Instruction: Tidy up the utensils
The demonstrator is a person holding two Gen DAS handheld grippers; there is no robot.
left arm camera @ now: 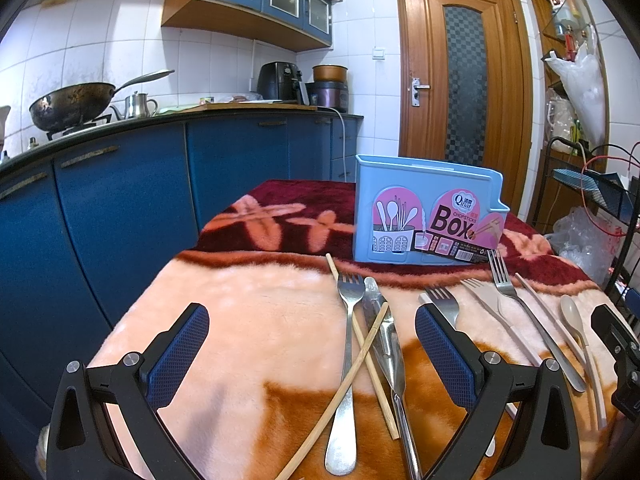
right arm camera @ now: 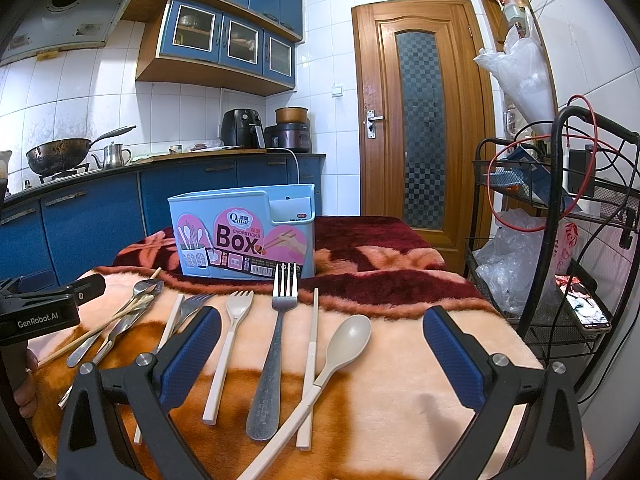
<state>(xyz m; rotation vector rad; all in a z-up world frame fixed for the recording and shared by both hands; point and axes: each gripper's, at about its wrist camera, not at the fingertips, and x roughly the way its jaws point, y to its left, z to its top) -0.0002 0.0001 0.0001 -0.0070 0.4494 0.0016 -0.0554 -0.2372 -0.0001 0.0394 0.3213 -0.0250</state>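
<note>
Blanketed table (right arm camera: 400, 380) holds scattered utensils before the chopsticks box (right arm camera: 244, 236); left gripper (left arm camera: 312, 356) and right gripper (right arm camera: 322, 356) both released.

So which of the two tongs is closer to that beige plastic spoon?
Right. The beige spoon lies between the open fingers of the right tongs, just below them. The left tongs hover over the crossed wooden chopsticks, with the spoon well off to their right.

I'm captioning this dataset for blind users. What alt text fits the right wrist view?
An open right gripper hovers over utensils laid on a blanket-covered table: a beige spoon, metal fork and beige fork. A blue chopsticks box stands behind them; the left gripper shows at left.
</note>
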